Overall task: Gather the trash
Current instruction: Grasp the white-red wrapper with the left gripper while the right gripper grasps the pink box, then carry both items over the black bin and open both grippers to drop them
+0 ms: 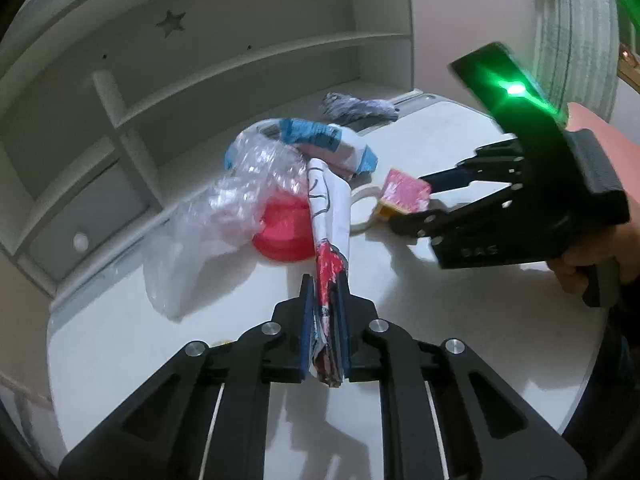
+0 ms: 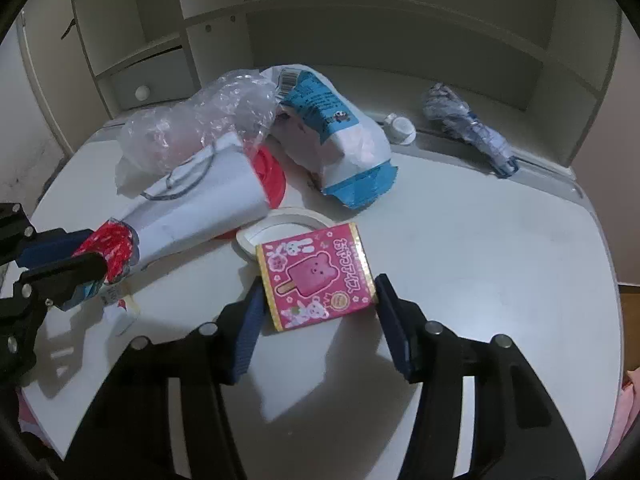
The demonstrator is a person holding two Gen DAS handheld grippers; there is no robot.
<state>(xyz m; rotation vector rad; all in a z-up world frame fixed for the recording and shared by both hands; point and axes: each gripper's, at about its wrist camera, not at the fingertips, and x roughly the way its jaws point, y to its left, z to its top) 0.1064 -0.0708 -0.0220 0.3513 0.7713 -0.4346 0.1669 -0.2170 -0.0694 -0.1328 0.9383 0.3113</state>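
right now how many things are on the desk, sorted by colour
Pink or red: 2, pink box, red lid
White: 3, paper cone, tape ring, small cap
Blue and white: 2, torn bag, folded umbrella
Clear: 1, plastic wrap
Total: 8

We look from the left tool (image 1: 325, 300) steeply down and forward across the tabletop (image 1: 460, 320) toward the shelf unit (image 1: 240, 60), close in; from the right tool (image 2: 318, 308) likewise, facing the same shelves. Both views share the pile of wrappers (image 2: 332, 136) and each other's tool
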